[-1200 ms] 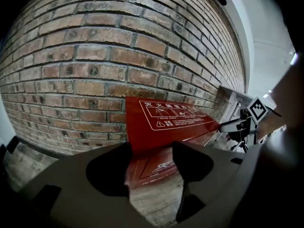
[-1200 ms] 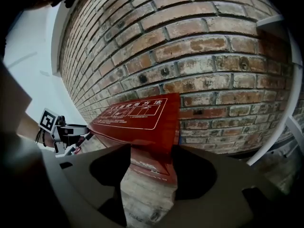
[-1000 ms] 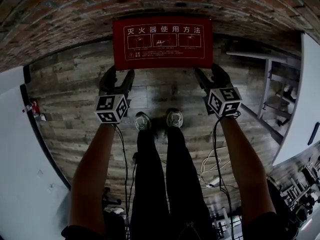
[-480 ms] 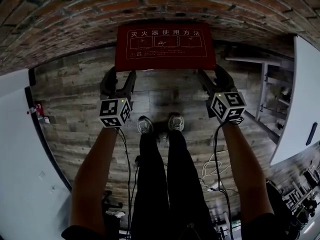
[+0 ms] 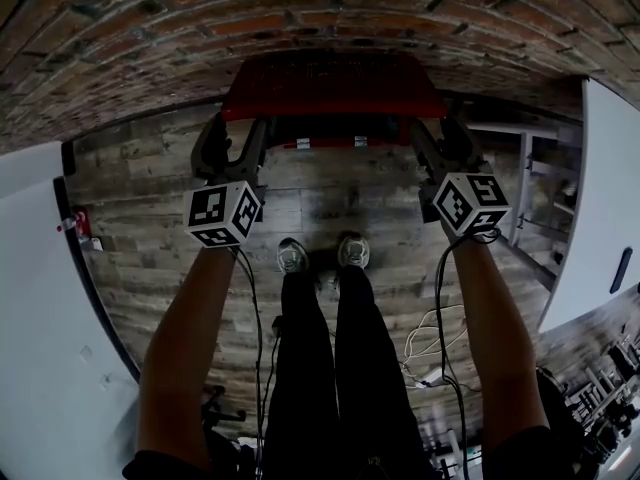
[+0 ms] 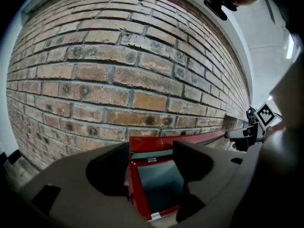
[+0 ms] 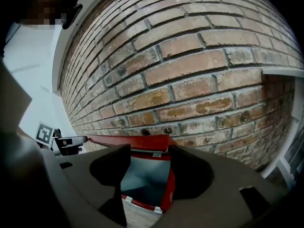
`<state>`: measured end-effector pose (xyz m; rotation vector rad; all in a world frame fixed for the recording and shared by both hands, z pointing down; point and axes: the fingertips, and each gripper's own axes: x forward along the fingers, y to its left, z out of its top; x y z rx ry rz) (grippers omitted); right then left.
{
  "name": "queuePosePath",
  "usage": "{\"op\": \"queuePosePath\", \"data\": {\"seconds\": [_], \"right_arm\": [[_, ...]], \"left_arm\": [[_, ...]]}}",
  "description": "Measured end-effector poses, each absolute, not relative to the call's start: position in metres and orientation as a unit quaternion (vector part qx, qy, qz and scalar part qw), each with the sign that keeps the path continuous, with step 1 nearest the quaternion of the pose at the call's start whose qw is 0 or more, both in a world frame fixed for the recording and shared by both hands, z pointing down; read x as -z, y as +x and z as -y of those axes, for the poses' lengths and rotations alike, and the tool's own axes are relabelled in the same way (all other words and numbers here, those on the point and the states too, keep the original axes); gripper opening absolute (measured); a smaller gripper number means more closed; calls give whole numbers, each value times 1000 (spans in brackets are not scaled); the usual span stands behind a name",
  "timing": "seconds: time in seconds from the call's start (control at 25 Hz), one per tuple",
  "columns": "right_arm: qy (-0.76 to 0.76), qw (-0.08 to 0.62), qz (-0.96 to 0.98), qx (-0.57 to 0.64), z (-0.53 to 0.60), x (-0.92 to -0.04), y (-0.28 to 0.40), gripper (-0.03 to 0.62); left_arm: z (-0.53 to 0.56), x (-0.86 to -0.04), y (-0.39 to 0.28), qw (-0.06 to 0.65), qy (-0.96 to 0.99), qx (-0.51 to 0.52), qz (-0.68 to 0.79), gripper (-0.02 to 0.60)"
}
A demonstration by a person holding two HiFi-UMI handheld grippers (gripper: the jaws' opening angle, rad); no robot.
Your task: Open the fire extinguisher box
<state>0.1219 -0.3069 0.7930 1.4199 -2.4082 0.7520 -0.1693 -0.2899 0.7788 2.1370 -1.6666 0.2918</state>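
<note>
Box point(image 5: 330, 133) sat against the brick wall point(image 5: 150, 28), beyond our feet point(image 5: 320, 255). In the head view we held the left gripper point(image 5: 232, 136) and right gripper point(image 5: 432, 140) at the near corners of its red lid point(image 5: 335, 86), apparently propping it. The left gripper view showed jaws apart, framing a grey interior; the right gripper view showed the same.

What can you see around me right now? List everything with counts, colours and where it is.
fire extinguisher box: one, red, against the wall, lid raised
brick wall: one, red-brown, behind the box
floor: one, grey-brown wood planks, underfoot
cables: several, white and black, on the floor at the right
panels: two, white, far left and far right
left hand-held gripper: one, black with marker cube, jaws apart, lid's left end
right hand-held gripper: one, same, jaws apart, lid's right end
legs: two, black trousers, centre
arms: two, bare, either side
</note>
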Motion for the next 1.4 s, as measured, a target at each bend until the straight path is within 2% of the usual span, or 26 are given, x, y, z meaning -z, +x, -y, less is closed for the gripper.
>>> {"op": "queuePosePath", "data": {"seconds": [0.4,0.88,1.4], "right_arm": [[492,84,824,-267,342,-768,120,268],[503,70,819,-268,389,-755,117,268],[511,68,806,-292,408,-752,114,268]], "left_arm": [[323,-758,-174,192,771,-93,601,327],[367,-744,-178,202,763,-69,610,327],[389,-739,-185,242,747,-29,619,327]]}}
